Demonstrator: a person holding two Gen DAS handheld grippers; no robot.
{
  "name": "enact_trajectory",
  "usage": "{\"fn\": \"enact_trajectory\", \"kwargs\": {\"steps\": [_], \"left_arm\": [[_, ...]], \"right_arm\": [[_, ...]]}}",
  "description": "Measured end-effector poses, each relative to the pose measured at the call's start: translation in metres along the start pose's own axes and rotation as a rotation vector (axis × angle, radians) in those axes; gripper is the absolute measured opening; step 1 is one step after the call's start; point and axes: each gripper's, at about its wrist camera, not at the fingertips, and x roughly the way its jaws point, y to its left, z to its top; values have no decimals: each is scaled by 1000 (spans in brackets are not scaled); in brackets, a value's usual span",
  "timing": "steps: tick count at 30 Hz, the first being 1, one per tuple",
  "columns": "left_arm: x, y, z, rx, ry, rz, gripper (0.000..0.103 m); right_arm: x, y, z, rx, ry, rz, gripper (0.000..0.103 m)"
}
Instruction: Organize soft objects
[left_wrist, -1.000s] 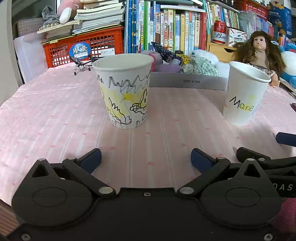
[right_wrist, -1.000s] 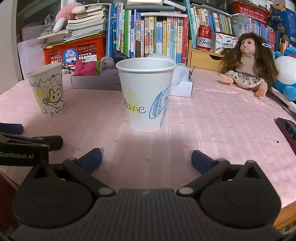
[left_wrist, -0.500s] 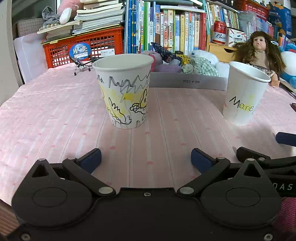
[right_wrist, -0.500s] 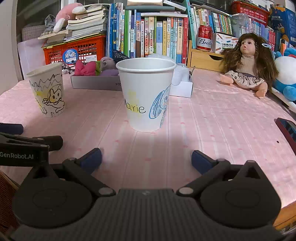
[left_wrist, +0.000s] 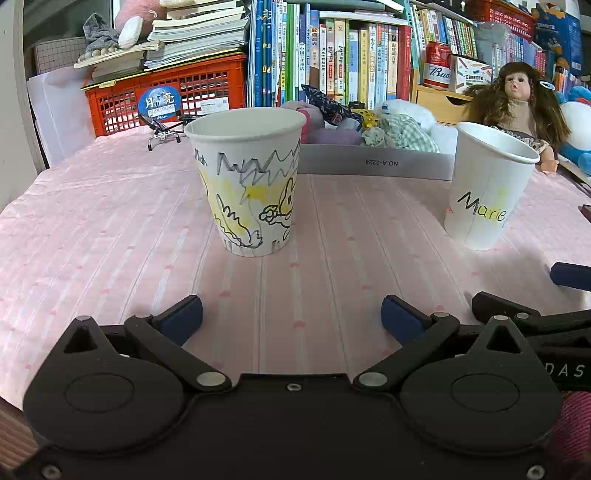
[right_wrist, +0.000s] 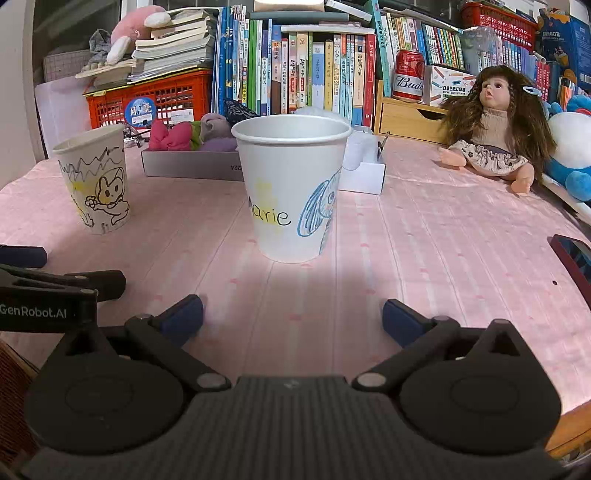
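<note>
A pink striped tablecloth (left_wrist: 110, 229) covers the table. Taking the flat grey box (left_wrist: 376, 162) as the landmark: it lies with its long axis running left to right across the table, its front wall printed "NO.A-2224" upside down in the left wrist view. The soft objects (left_wrist: 399, 131) are heaped inside it: a pink bow (right_wrist: 170, 134), a grey plush, a dark patterned cloth, a green checked cloth and something white and fluffy.

Behind the box stands a row of upright books (right_wrist: 314, 70), with Chinese titles on their spines, too small to read. Left of the box and behind it sits an orange crate (left_wrist: 184, 92) with a round blue sticker reading "Moon". Right of the box a doll (right_wrist: 495, 125) sits upright facing the cups, and behind it a red can (right_wrist: 408, 75) reads "Bud…".

In front of the box, both paper cups stand upright, mouths up. The doodled cup (left_wrist: 247, 184), drawn with a yellow animal, is toward its left end; the "Marie" cup (right_wrist: 291, 188), with a blue drawing, is toward its right end.

The left gripper (left_wrist: 291, 319) and right gripper (right_wrist: 291, 319) sit nearest, well in front of the box, each with jaws spread wide and nothing between them. The left gripper's side reads "GenRobot.AI".
</note>
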Motion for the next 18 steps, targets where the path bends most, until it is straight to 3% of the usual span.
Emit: {"fn": "enact_trajectory", "kwargs": {"steps": [18], "left_arm": [[-2,-1,1,-4,-6,6,103]], "right_arm": [[0,0,0,-1,-1,0,103]]}}
